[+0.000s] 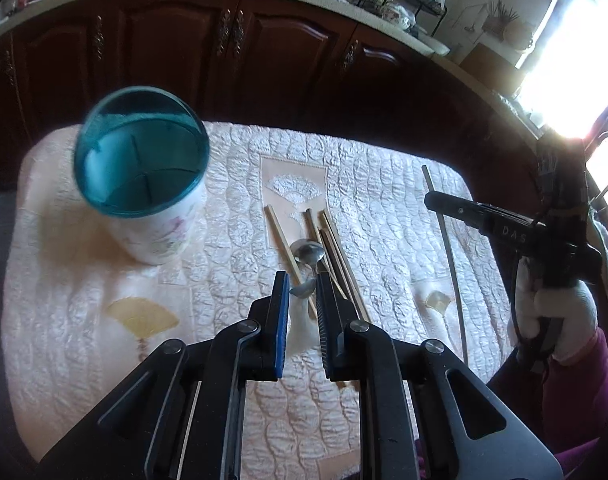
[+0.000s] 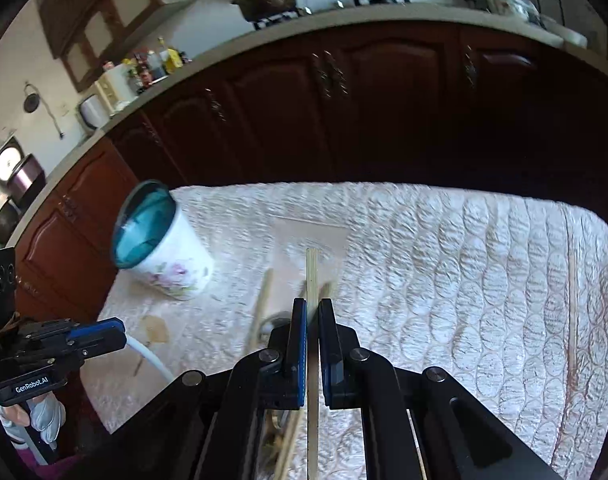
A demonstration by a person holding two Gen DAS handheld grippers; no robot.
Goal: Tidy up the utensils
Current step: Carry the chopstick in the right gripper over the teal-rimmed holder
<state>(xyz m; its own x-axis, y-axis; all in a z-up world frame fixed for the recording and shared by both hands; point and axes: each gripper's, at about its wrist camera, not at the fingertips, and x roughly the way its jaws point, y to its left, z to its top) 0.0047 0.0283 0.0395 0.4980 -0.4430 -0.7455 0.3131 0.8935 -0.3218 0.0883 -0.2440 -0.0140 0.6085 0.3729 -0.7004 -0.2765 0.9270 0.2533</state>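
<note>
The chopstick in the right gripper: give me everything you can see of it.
The chopstick is a slender, pale, straight stick that looks like wood or bamboo, with a squared-off far end. The right gripper is shut on it, its blue-edged pads pinching it partway along. It runs in line with the fingers, the tip jutting out ahead and the rest passing back under the gripper. It appears lifted off the quilted cloth, above other utensils lying blurred there.
</note>
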